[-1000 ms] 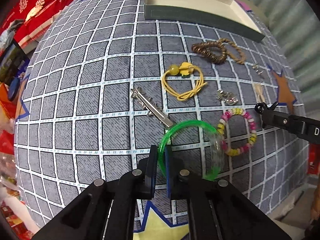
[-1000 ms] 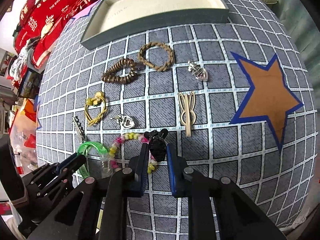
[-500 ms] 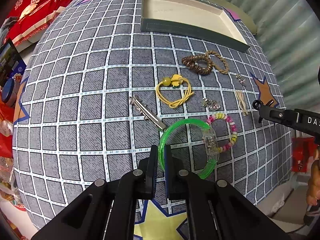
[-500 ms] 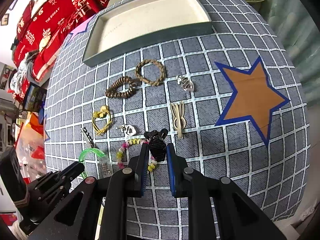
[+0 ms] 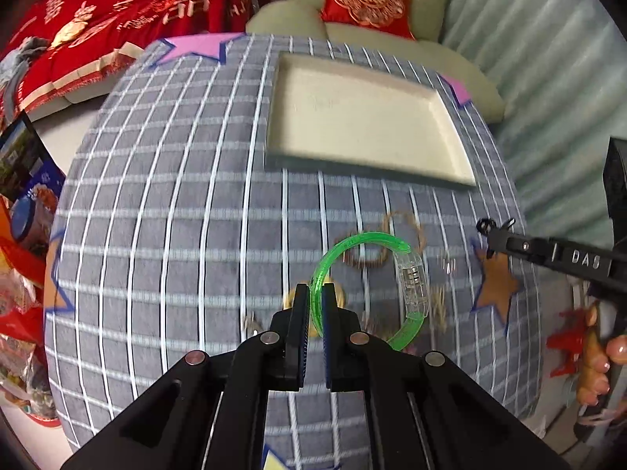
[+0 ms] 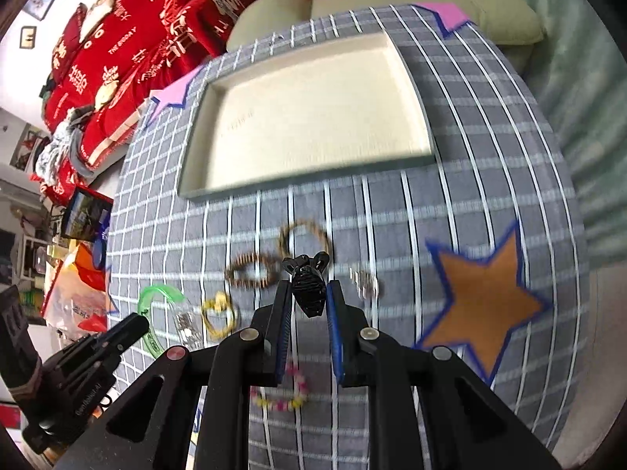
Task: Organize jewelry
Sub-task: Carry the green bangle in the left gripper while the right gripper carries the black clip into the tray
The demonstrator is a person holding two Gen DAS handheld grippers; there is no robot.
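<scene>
My left gripper is shut on a green translucent bangle, which hangs above the grey checked cloth. A black hair claw clip sits pinched between the pads of my right gripper, also lifted off the cloth. A cream tray with a dark rim lies at the far side; the same tray fills the upper middle of the right wrist view. Below, blurred, lie brown bracelets, a yellow hair tie and a bead bracelet.
The right gripper reaches in from the right edge of the left wrist view, a hand behind it. Red cushions and a pale sofa lie beyond the table. Bags and boxes crowd the left.
Both grippers have risen and moved toward the tray, carrying the bangle and the claw clip. The remaining jewelry has slid lower and nearer the fingers in both views.
</scene>
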